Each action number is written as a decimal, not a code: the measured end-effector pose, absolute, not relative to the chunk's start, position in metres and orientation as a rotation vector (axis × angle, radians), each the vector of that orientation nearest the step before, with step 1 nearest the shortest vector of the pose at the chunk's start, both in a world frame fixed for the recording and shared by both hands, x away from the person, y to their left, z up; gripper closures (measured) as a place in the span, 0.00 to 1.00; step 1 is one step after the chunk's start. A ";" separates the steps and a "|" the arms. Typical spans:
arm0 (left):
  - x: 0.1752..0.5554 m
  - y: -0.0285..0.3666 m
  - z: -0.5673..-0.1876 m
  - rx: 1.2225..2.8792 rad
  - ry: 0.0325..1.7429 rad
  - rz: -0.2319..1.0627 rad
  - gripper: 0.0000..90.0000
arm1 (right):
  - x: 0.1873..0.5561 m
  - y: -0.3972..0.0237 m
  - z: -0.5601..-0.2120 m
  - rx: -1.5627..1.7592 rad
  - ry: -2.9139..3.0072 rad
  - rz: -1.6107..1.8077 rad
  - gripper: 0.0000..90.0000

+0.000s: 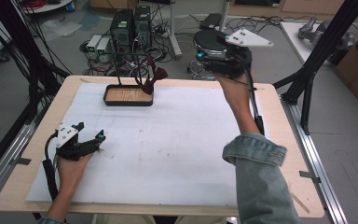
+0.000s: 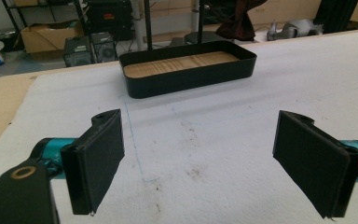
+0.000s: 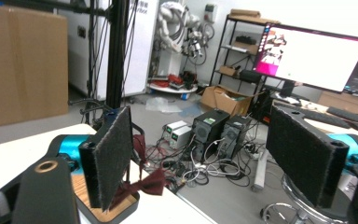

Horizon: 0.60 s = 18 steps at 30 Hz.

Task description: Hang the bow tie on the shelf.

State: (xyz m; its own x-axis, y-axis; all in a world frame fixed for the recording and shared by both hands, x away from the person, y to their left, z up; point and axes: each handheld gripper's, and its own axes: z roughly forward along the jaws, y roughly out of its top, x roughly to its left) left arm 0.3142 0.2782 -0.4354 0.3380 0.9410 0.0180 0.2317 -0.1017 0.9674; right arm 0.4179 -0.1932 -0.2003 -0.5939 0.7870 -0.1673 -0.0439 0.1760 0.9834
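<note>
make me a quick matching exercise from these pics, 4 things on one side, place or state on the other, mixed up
Things:
1. left gripper
2. right gripper
3. black tray
4. dark red bow tie

Places or states:
A. raised above the table's far edge, jaws open
B. hangs on the stand over the tray's right end
C. low over the white mat at near left, jaws open
D. on the mat at far left, wooden floor inside

Pairs: 1-C, 2-A, 3-D, 4-B

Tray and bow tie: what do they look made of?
Tray: matte black walls, probably plastic or painted metal; the floor shows wood grain, so wood or a wood-look liner. Bow tie: dark red fabric with soft folds, hanging on a thin black stand.
</note>
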 end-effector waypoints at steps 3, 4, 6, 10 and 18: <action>0.314 0.278 -0.435 1.581 1.090 0.868 0.19 | 0.405 -0.206 -0.199 0.711 1.734 1.517 0.24; 0.315 0.278 -0.435 1.582 1.090 0.868 0.19 | 0.399 -0.212 -0.198 0.718 1.725 1.518 0.23; 0.314 0.277 -0.436 1.583 1.091 0.865 0.18 | 0.386 -0.225 -0.197 0.733 1.705 1.534 0.22; 0.314 0.277 -0.435 1.583 1.093 0.866 0.18 | 0.364 -0.248 -0.199 0.752 1.666 1.546 0.21; 0.313 0.277 -0.435 1.586 1.097 0.868 0.18 | 0.327 -0.282 -0.216 0.799 1.615 1.560 0.20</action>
State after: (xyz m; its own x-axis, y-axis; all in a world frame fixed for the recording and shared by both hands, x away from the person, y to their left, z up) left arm 0.3131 0.2768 -0.4350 0.3356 0.9417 0.0236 0.2395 -0.1095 0.9647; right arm 0.3273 -0.2824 -0.2157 -0.5318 0.8424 -0.0871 -0.0581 0.0664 0.9961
